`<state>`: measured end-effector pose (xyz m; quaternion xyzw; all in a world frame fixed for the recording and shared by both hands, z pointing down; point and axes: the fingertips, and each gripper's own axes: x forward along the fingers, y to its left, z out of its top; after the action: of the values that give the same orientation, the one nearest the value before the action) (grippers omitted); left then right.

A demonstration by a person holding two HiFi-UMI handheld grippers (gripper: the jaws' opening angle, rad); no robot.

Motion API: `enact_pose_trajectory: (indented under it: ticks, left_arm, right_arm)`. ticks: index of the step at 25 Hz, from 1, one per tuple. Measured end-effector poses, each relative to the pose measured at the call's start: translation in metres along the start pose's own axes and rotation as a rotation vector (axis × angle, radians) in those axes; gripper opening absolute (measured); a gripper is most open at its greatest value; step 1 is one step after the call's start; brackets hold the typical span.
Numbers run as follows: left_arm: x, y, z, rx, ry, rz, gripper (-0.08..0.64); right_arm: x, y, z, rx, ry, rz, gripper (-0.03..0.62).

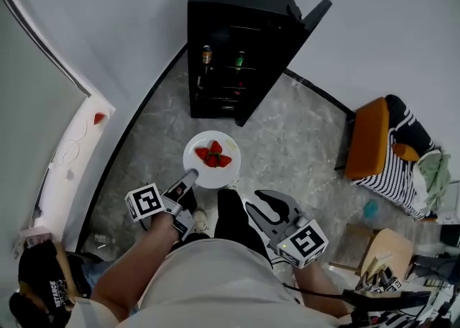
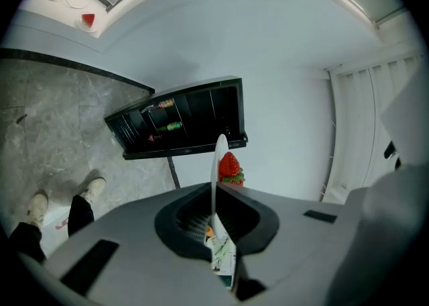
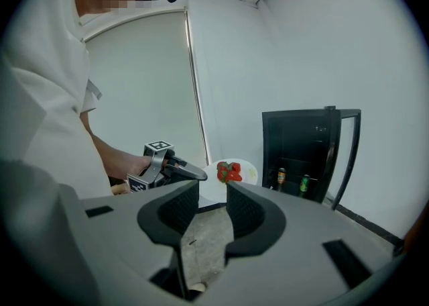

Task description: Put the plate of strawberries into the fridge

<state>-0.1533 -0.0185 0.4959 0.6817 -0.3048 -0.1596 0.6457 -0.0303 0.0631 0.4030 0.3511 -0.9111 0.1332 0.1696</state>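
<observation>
1. My left claw (image 1: 189, 175) is clamped almost fully closed on the near rim of the plate (image 1: 215, 175). In the left gripper view the rim runs edge-on between the jaws.
2. The plate sticks out forward past the jaw tips. The strawberries (image 1: 213, 155) sit mid-plate, beyond the grip.
3. The plate is in the air over the floor (image 1: 287, 132), in front of the fridge (image 1: 237, 39) and not touching it. The door (image 1: 316, 14) is open, with bottles (image 1: 206, 55) on a shelf.
4. My right claw (image 1: 260, 203) is spread wide and holds nothing. The plate is ahead and to its left, well clear.
</observation>
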Motion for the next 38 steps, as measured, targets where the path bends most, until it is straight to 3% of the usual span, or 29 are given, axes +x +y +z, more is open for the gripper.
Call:
enact_pose_trajectory:
  ticks: [4,10,15,22,38]
  left_arm:
    - [0.043,0.001,0.036,-0.004,-0.03,-0.008,0.02]
    - [0.137,0.008,0.098,0.004,-0.061,0.044,0.02]
    - [0.205,0.021,0.137,0.003,-0.114,0.061,0.02]
    - [0.302,0.056,0.203,0.001,-0.182,0.122,0.02]
    - [0.434,0.136,0.289,0.009,-0.253,0.279,0.02]
  right_arm:
    - [0.024,-0.038,0.01,0.005,-0.011,0.017,0.126]
    - [0.064,-0.122,0.028,0.041,0.006,0.062,0.126]
    - [0.072,-0.181,0.036,0.042,0.011,0.066,0.126]
    - [0.075,-0.268,0.029,0.113,0.05,0.06,0.126]
    - [0.068,-0.361,0.003,0.22,0.114,0.013,0.126]
